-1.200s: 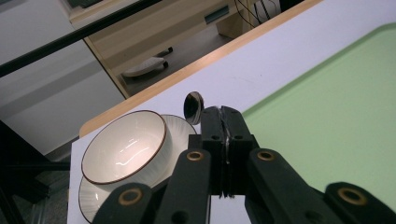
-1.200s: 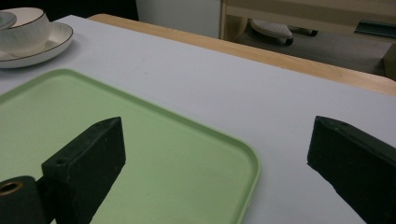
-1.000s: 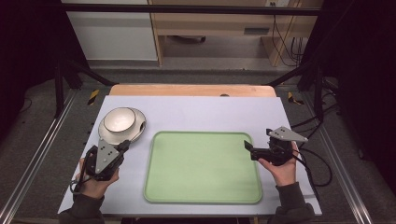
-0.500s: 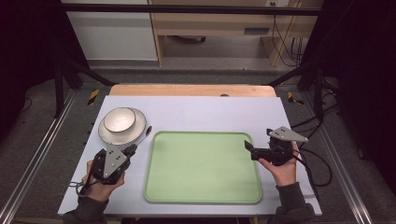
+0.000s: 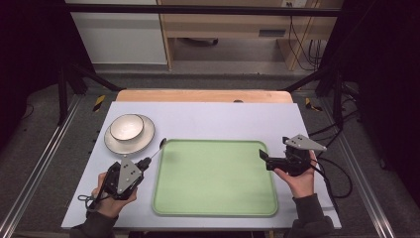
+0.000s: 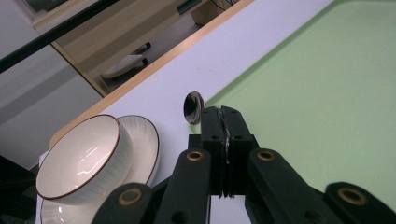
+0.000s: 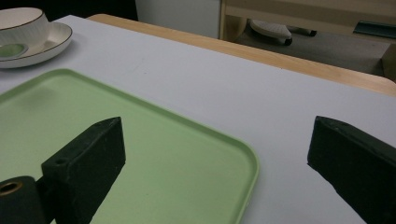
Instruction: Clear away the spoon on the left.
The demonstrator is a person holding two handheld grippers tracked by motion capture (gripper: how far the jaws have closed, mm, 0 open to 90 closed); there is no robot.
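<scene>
Left gripper [image 5: 146, 162] is pinching a spoon [image 6: 193, 107] by its thin handle, jaws pressed tight together on it; the spoon's small round bowl end is sticking out past the tips, hanging above the table [image 5: 208, 116] just off the tray's [image 5: 213, 178] 10 o'clock corner, pointing toward 1 o'clock. Spoon is looking like polished metal: light, stiff, slippery, so it is likely twisting or sliding if the grip loosens; holding it mid-handle as now seems the safer spot, not the bowl end. Bowl [image 5: 127, 127] is sitting on a plate [image 5: 143, 141] at about 10 o'clock from the tray, near the spoon but apart from it; both look ceramic, fragile, so any setting-down there is calling for a gentle touch. Right gripper [image 5: 263, 157] is hovering at the tray's 3 o'clock edge, jaws spread wide, carrying nothing.
</scene>
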